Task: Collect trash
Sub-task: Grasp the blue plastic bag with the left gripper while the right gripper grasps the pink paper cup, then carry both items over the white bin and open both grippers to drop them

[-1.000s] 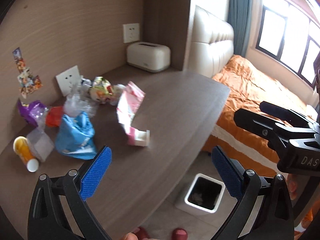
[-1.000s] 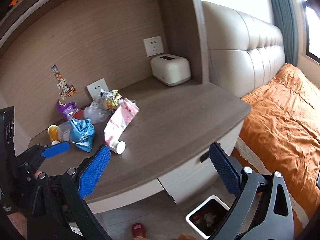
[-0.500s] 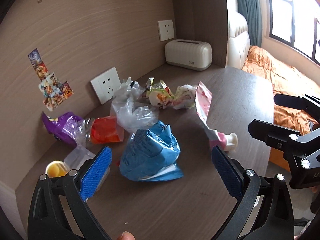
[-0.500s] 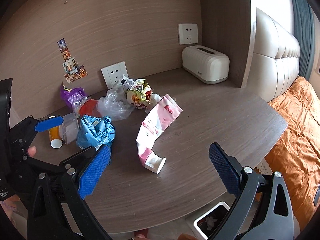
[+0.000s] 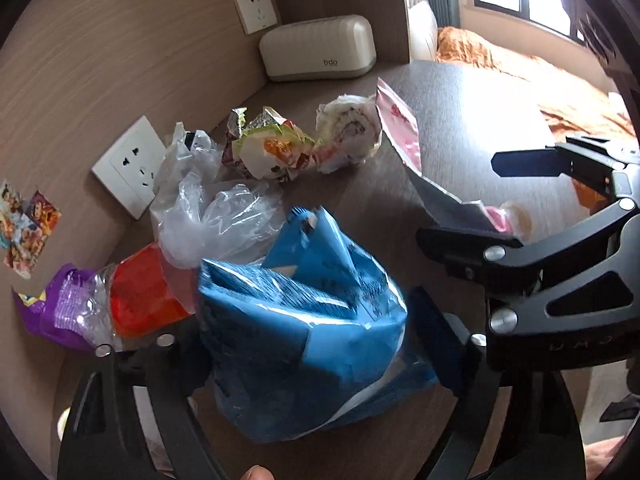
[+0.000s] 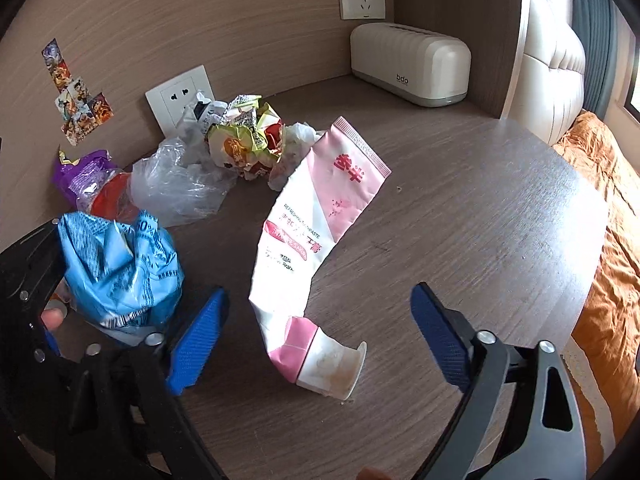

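Observation:
A crumpled blue wrapper [image 5: 312, 312] [image 6: 116, 272] lies on the dark wooden table between the jaws of my left gripper [image 5: 308, 332], which stands open around it; its pads are hidden behind the wrapper. A squeezed pink and white toothpaste tube [image 6: 308, 240] [image 5: 404, 140] lies mid-table with its cap end toward me. My right gripper [image 6: 320, 336] is open around that cap end, just above the table. It also shows in the left wrist view [image 5: 520, 208].
Behind lie a clear plastic bag [image 6: 180, 184], a yellow-green crumpled wrapper [image 6: 244, 140], a red packet [image 5: 144, 292] and a purple wrapper [image 5: 60, 312]. A cream toaster-like box [image 6: 412, 64] stands at the back wall. An orange bed [image 6: 604, 240] lies right of the table edge.
Both grippers have moved forward and down over the table. The left now straddles the blue wrapper; the right now straddles the toothpaste tube's cap end.

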